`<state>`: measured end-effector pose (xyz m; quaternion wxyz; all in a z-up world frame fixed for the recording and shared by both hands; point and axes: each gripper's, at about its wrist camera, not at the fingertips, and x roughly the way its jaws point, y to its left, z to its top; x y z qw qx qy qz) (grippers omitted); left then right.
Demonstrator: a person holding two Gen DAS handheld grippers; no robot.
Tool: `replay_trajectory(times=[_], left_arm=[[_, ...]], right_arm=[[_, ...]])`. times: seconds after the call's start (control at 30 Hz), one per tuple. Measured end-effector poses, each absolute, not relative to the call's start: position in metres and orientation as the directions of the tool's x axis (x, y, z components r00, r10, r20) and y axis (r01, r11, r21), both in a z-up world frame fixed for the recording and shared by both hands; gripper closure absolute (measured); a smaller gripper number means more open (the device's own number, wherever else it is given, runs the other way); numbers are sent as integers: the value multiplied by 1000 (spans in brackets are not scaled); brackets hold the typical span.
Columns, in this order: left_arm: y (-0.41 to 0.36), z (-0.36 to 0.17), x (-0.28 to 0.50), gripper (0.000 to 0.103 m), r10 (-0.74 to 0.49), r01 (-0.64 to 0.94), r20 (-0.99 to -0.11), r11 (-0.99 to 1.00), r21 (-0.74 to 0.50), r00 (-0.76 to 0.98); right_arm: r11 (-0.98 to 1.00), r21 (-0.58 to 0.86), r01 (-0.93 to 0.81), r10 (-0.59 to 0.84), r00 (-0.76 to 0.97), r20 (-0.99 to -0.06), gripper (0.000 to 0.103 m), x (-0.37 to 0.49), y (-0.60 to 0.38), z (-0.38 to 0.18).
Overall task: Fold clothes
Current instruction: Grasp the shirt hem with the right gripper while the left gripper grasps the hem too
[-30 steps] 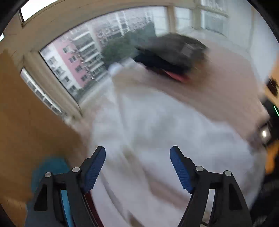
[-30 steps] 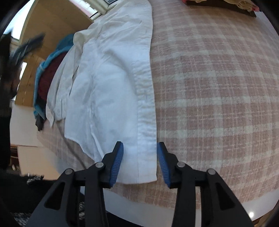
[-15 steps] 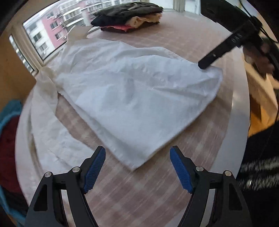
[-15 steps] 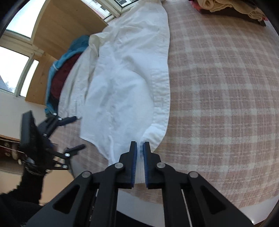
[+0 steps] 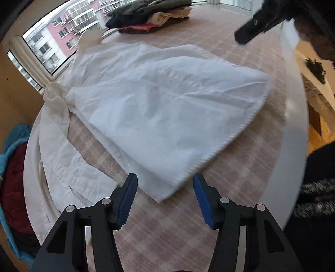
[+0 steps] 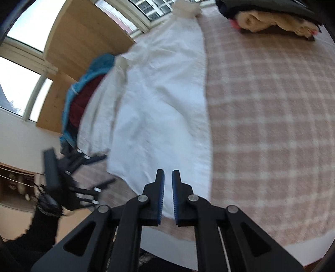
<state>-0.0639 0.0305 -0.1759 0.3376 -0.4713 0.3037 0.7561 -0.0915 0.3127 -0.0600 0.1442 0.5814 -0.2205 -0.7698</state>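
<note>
A white shirt (image 5: 163, 108) lies spread on the pink checked tablecloth (image 5: 240, 167), its hem corner pointing toward 6 o'clock in the left wrist view. The left gripper (image 5: 165, 195) hovers over that corner with its jaws closing, the blue pads not yet touching the cloth. The right gripper (image 6: 168, 193) is clamped on the shirt's other bottom corner at the table's near edge. A stack of folded clothes (image 5: 150, 18) sits at 12 o'clock by the window (image 5: 52, 39)

no readable text, labels, brands or numbers anywhere
</note>
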Motion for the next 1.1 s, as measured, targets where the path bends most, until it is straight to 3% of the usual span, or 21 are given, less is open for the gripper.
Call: replay_trajectory(times=[0.07, 0.2, 0.3, 0.33, 0.4, 0.43, 0.47, 0.5, 0.53, 0.7, 0.87, 1.1], left_arm=[[31, -177, -65, 49, 214, -791, -921, -595, 141, -325], [37, -185, -79, 53, 191, -776, -931, -617, 133, -312], [43, -182, -79, 67, 211, -791, -931, -601, 115, -296], [45, -180, -80, 67, 216, -793, -931, -599, 113, -295], [47, -178, -82, 72, 223, -794, -930, -599, 106, -292], [47, -178, -84, 86, 226, -793, -930, -601, 101, -289], [48, -178, -86, 94, 228, -791, -930, -604, 95, -287], [48, -177, -88, 94, 231, -789, -930, -607, 90, -284], [47, -174, -89, 95, 237, -785, -928, -613, 85, -286], [36, -147, -98, 95, 272, -759, -908, -647, 74, -319], [23, -112, -111, 95, 294, -731, -879, -677, 87, -376], [25, -105, -105, 95, 290, -750, -878, -652, 109, -380]], right_arm=[[-866, 496, -59, -467, -254, -847, 88, -87, 317, -75], [-880, 465, -98, -435, -226, -871, 65, -81, 323, -96], [-868, 492, -59, -469, -223, -854, 64, -78, 317, -99], [-870, 491, -43, -471, -221, -854, 63, -79, 313, -99], [-870, 492, -22, -477, -216, -852, 63, -81, 308, -101], [-864, 503, -11, -489, -214, -846, 65, -82, 305, -102], [-858, 514, -6, -500, -217, -838, 70, -82, 303, -102], [-852, 523, -6, -509, -225, -831, 90, -83, 303, -100], [-846, 532, -7, -517, -229, -825, 97, -85, 303, -96], [-819, 573, 17, -557, -264, -788, 97, -97, 305, -63], [-852, 522, 52, -516, -258, -817, 96, -109, 302, -33], [-898, 432, 88, -440, -205, -874, 95, -109, 294, -33]])
